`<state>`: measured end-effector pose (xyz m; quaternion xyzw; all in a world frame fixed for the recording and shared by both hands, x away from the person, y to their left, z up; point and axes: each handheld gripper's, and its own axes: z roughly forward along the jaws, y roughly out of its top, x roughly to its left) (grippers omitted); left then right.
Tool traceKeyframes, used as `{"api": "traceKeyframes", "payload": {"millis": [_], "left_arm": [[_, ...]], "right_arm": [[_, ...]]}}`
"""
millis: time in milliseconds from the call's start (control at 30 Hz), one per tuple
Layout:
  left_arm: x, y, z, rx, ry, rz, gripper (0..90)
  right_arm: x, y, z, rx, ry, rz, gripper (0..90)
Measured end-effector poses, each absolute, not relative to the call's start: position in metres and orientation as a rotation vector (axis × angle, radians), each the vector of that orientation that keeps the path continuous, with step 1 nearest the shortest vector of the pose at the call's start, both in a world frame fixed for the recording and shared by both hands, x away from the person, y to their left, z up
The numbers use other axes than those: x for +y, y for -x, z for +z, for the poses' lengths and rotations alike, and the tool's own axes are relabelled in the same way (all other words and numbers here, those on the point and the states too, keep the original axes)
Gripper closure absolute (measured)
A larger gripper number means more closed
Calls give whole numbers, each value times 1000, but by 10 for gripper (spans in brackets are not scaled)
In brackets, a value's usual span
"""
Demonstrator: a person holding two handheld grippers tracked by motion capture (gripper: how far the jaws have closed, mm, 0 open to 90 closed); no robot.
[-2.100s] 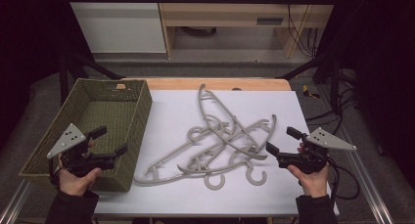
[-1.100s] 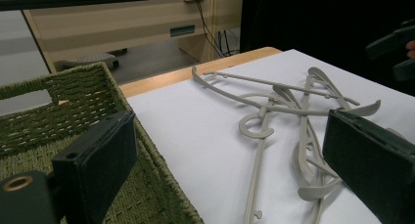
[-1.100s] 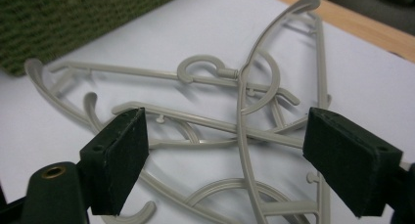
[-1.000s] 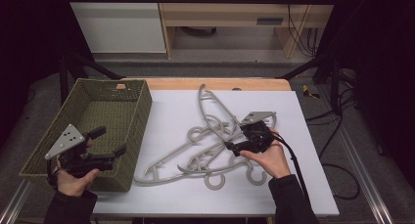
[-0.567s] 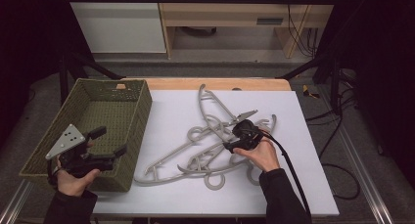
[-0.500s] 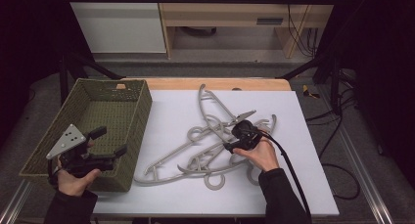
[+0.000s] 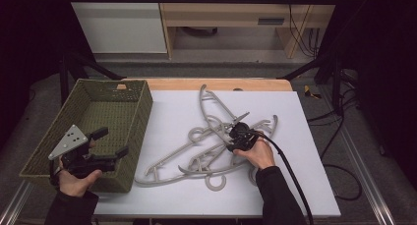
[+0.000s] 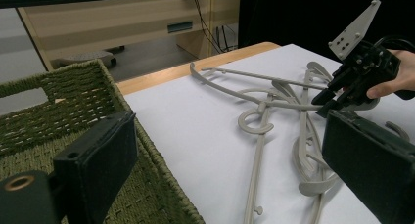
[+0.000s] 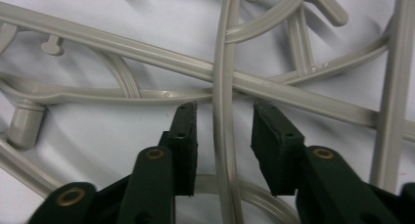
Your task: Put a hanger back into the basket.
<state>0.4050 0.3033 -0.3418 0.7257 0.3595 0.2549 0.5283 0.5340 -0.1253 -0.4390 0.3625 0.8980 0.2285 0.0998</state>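
Several grey plastic hangers (image 7: 209,136) lie tangled in a pile on the white table (image 7: 172,102). My right gripper (image 7: 232,141) points down into the pile. Its jaws have just been closing. In the right gripper view, one thin hanger bar (image 9: 221,62) runs between the right gripper's (image 9: 225,108) pads, with a small gap on each side, so it is open. My left gripper (image 7: 114,142) hovers open and empty over the near right corner of the green woven basket (image 7: 142,109). The left gripper view shows its pads (image 8: 105,145) wide apart, the hangers (image 8: 259,106) and the right gripper (image 8: 325,102) beyond.
The basket (image 8: 73,92) stands at the table's left side, with nothing inside that I can see. A wooden strip (image 7: 221,84) edges the table's far side. The right gripper's black cable (image 7: 290,171) trails toward the near edge. More cables (image 7: 344,181) lie on the floor at right.
My right gripper moved from the table's right side in over the hanger pile and dropped onto it, and its jaws narrowed around a bar. The left gripper stayed put.
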Motion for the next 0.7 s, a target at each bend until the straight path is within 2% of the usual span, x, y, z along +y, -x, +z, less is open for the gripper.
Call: {"api": "traceKeyframes", "payload": {"millis": [267,700], "left_arm": [[303,-405,-342,858,-1734,607,61],[303,-405,-342,858,-1734,610,63]], "right_arm": [[-128,-539,-444,2699,-1072,705,807],[-132,-537,-438,2684,-1049,769,821]]}}
